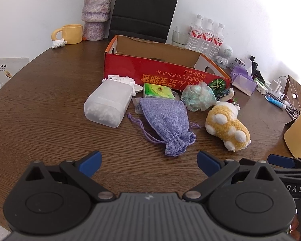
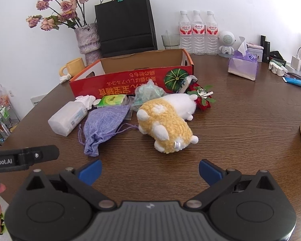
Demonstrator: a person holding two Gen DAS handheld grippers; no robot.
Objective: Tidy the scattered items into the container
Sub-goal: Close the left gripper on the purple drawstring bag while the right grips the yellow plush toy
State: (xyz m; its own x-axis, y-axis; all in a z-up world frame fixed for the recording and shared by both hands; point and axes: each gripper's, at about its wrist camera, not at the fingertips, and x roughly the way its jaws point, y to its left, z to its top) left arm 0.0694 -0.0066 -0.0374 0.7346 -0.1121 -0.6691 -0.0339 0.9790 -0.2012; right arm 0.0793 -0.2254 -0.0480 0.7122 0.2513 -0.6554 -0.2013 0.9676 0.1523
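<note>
A: Hovering low over the brown wood-grain table (image 1: pixel 40 124); left tool (image 1: pixel 149 163) spread wide, nothing between the blue fingers; right tool (image 2: pixel 150 172) just as wide and equally bare.

B: Lying scattered in front of the red cardboard box (image 1: pixel 130 68): lilac woven drawstring pouch (image 1: pixel 166 120), yellow-and-white plush toy (image 2: pixel 166 124), frosted white plastic bottle (image 1: pixel 107 105), green tissue packet (image 1: pixel 157 90), crumpled pale-green mesh bag (image 1: pixel 198 96); none inside the box yet.

A: Judging the plush as light and squashy; best pinched across the middle of the body, not by a paw.

B: Probably limp, that pouch; worth gripping at the gathered neck near the cords, lest cloth slide out. Likely stiffer and smoother, the bottle; possibly slippery, so across its narrow sides.

A: Looking fragile? Nothing much; box open-topped, just behind the pile.
</note>
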